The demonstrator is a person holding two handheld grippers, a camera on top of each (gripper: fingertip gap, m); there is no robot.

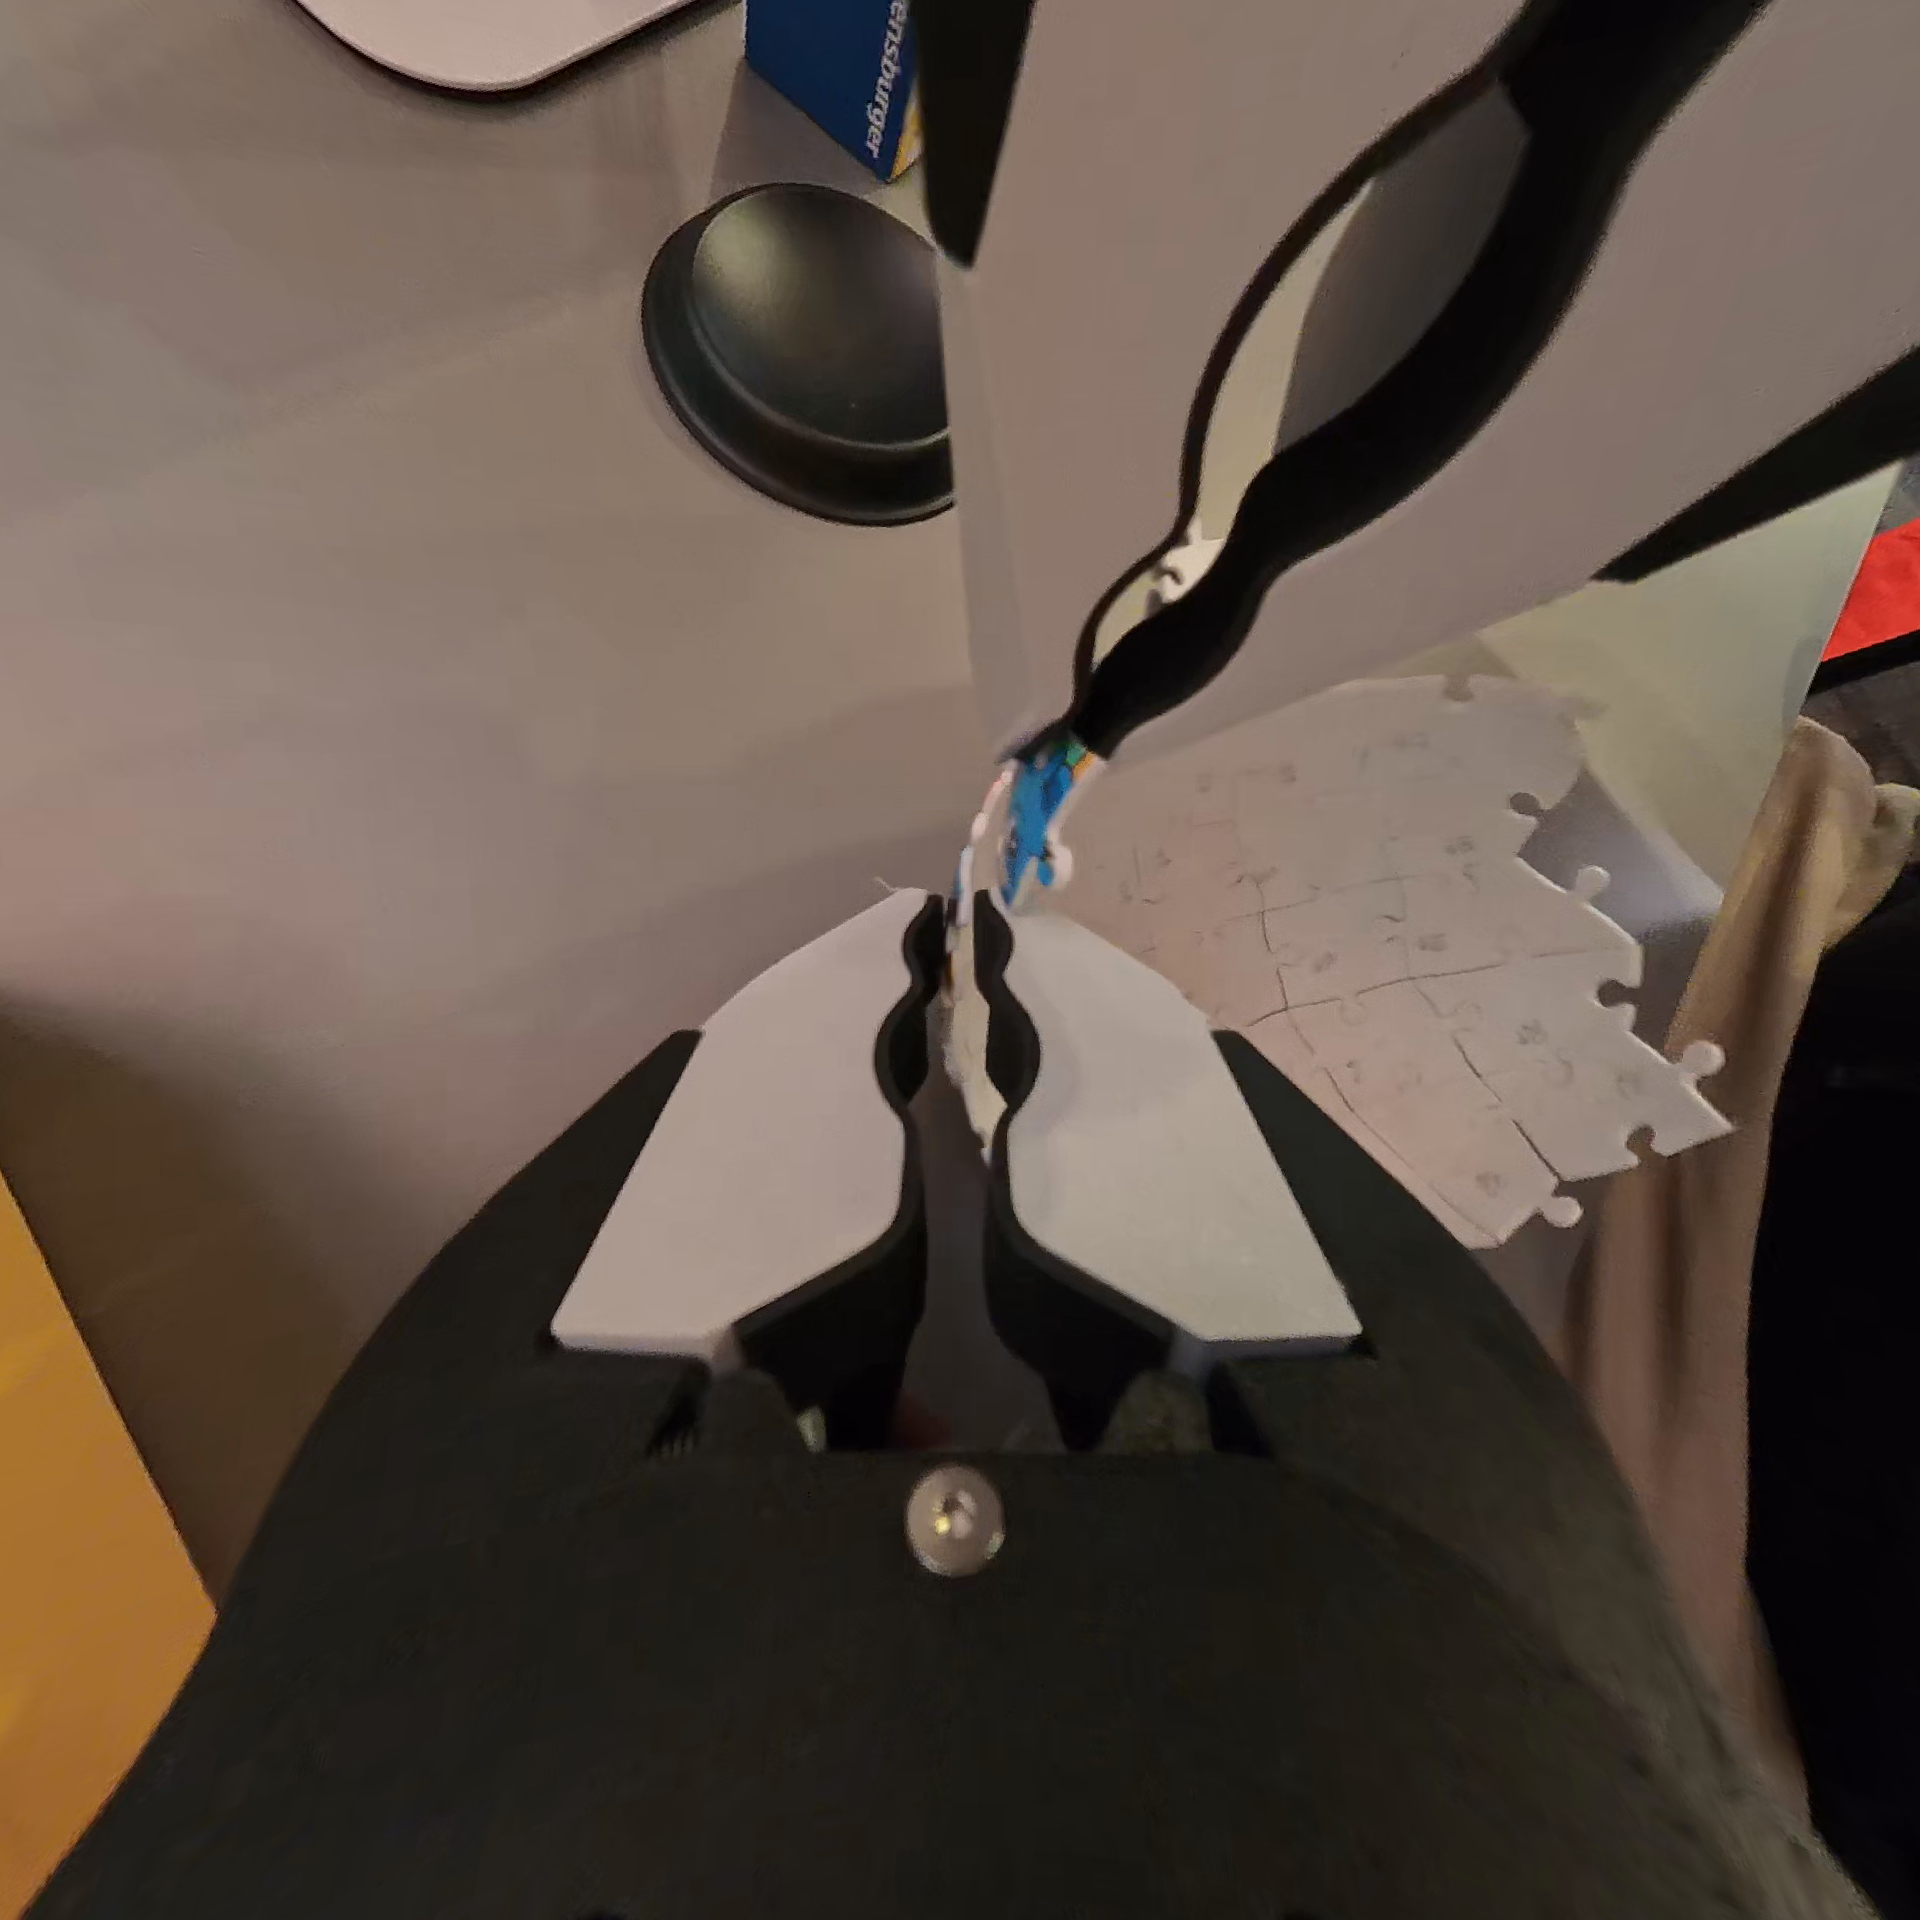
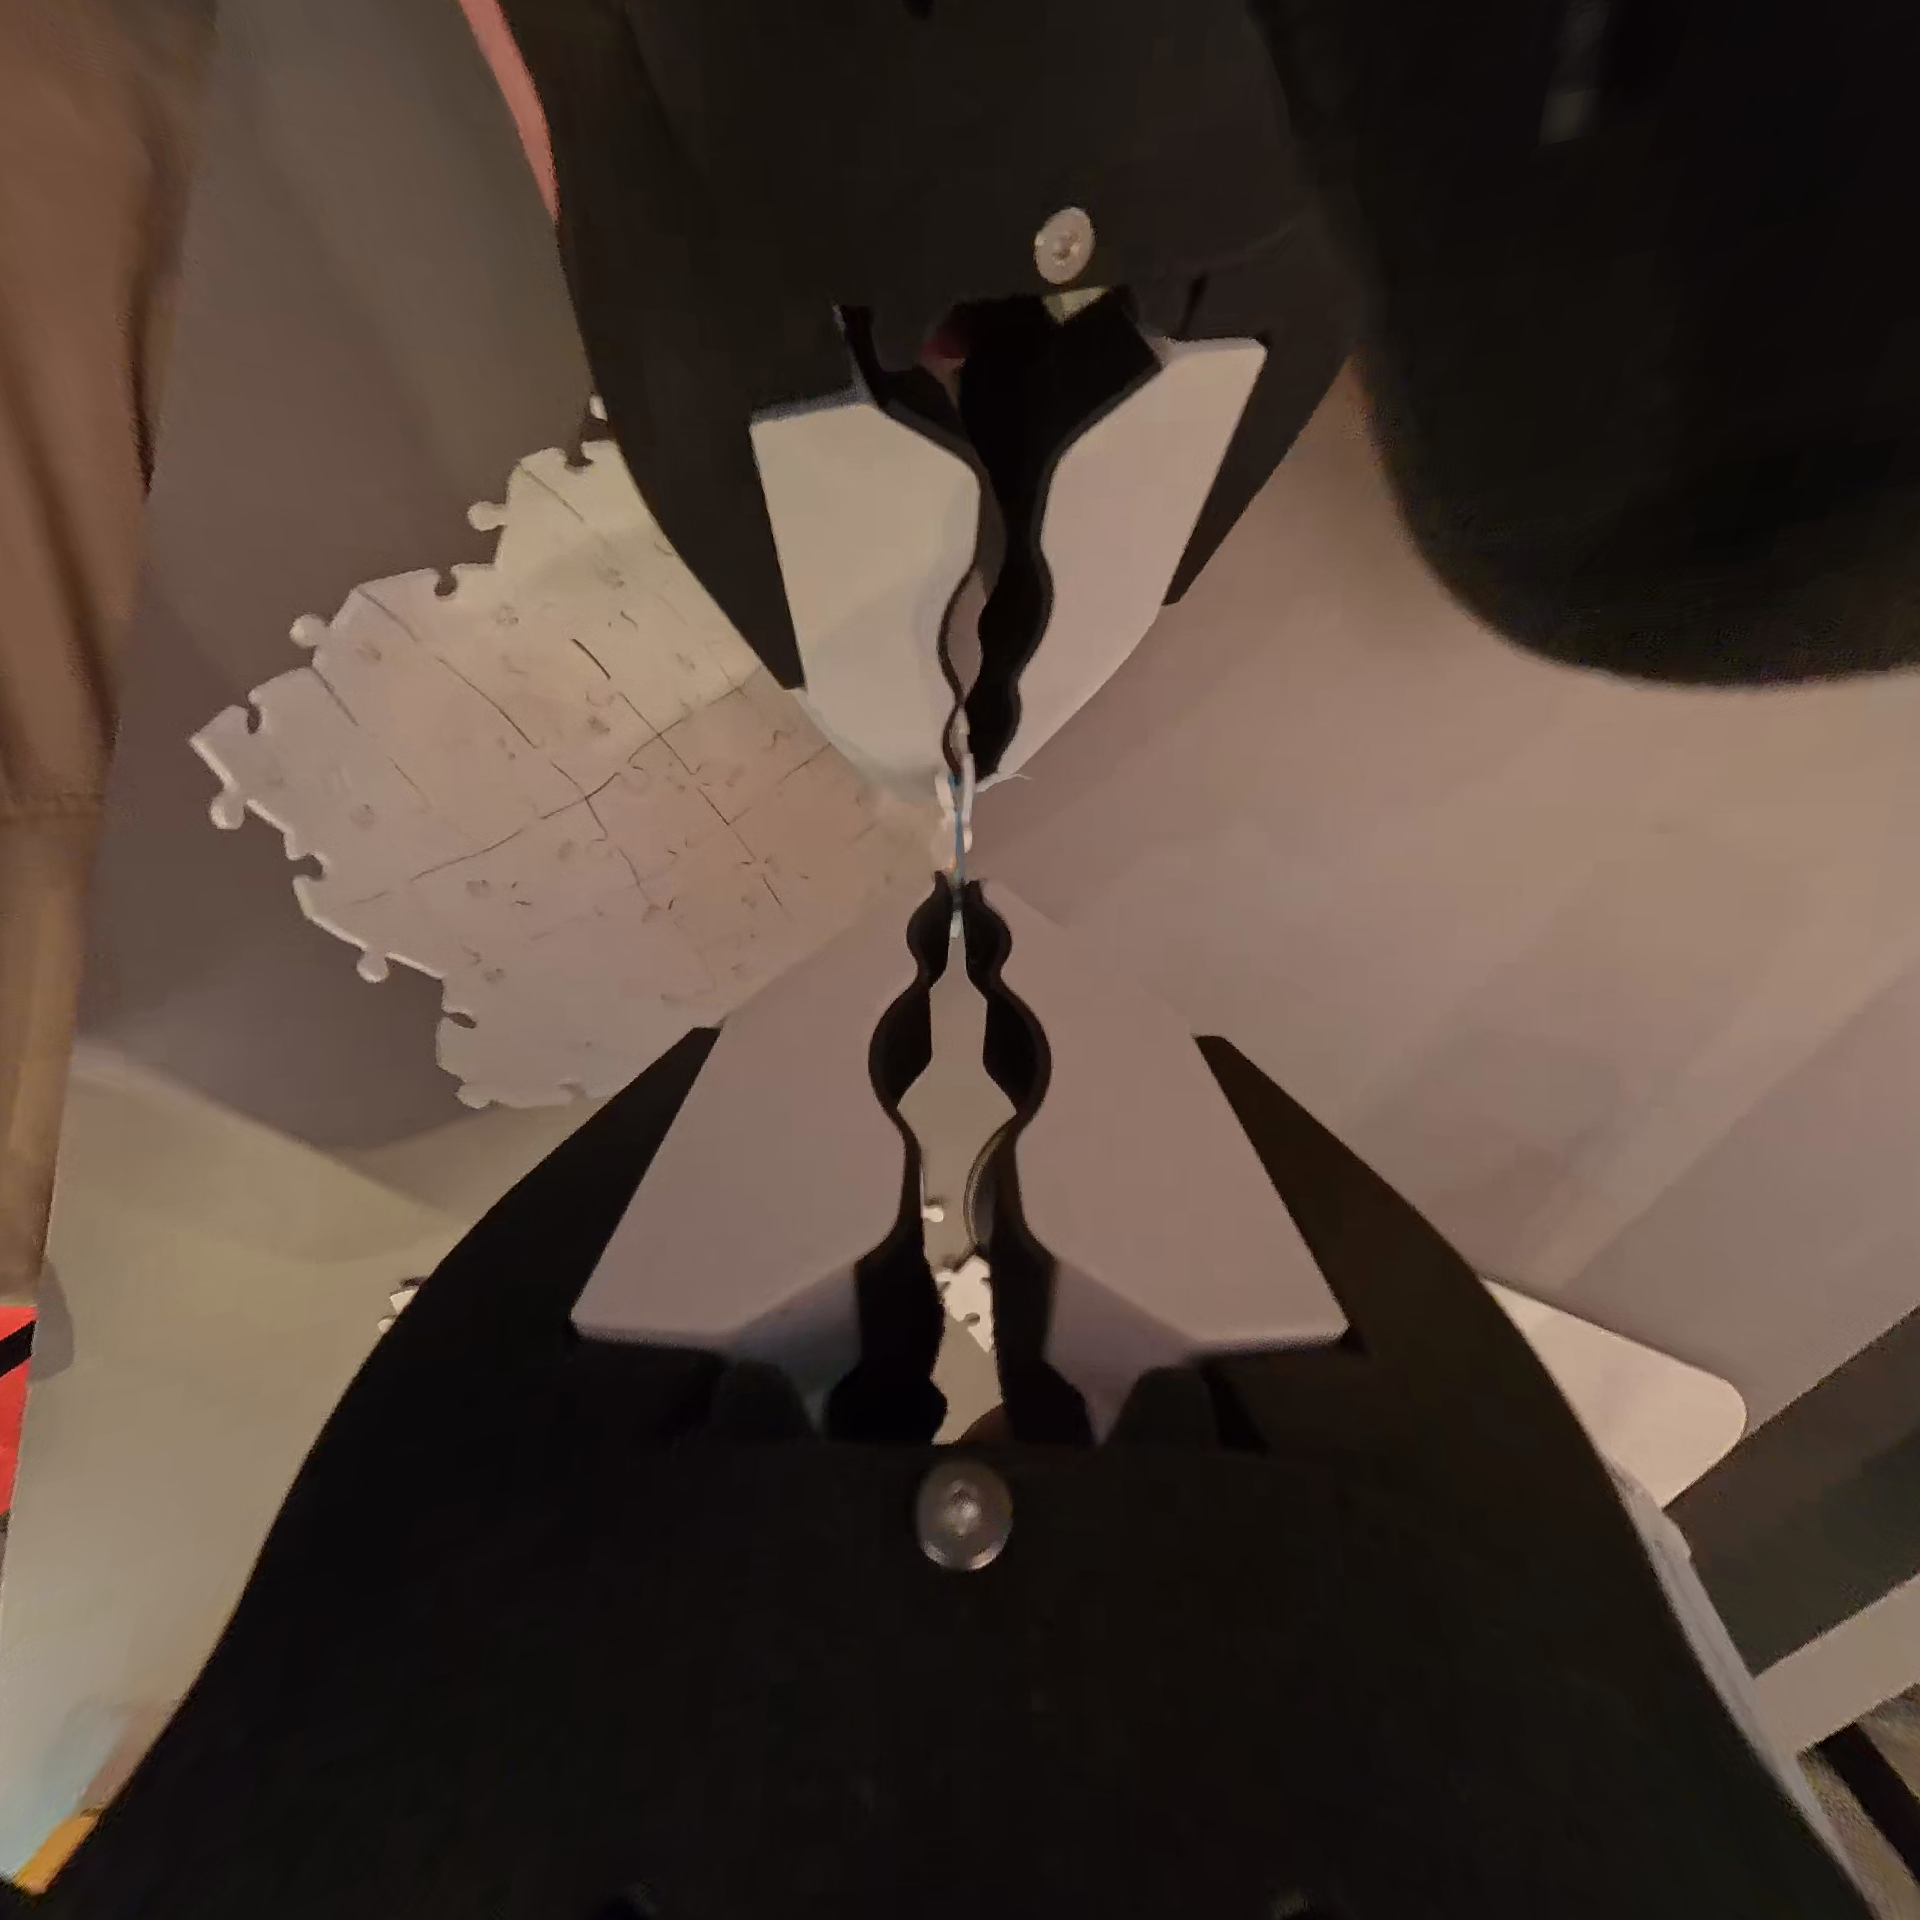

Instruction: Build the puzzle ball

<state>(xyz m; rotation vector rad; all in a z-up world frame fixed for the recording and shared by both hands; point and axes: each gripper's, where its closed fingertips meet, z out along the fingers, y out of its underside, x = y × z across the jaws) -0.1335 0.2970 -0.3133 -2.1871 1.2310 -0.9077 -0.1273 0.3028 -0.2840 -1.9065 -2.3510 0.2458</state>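
The partly built puzzle ball [image 1: 1382, 935] is a curved shell of joined pieces, with its white numbered inner side facing both cameras; it also shows in the right wrist view [image 2: 540, 810]. My left gripper [image 1: 951, 914] is shut on the shell's edge and holds it in the air. My right gripper [image 1: 1049, 743] comes in from the upper right, shut on a blue puzzle piece [image 1: 1034, 831] that touches the shell's edge just beyond the left fingertips. In the right wrist view the right gripper [image 2: 958, 894] and the left gripper [image 2: 961, 764] meet tip to tip, and the piece [image 2: 961, 831] shows edge-on.
On the grey table [image 1: 364, 623] are a black round stand [image 1: 810, 353], a blue box [image 1: 842, 73] and a white tray corner [image 1: 488, 31]. Loose white pieces [image 2: 966, 1288] lie below the right gripper. A person's beige sleeve [image 1: 1766, 1039] is at the right. Left and right tips are no more than a few centimetres apart.
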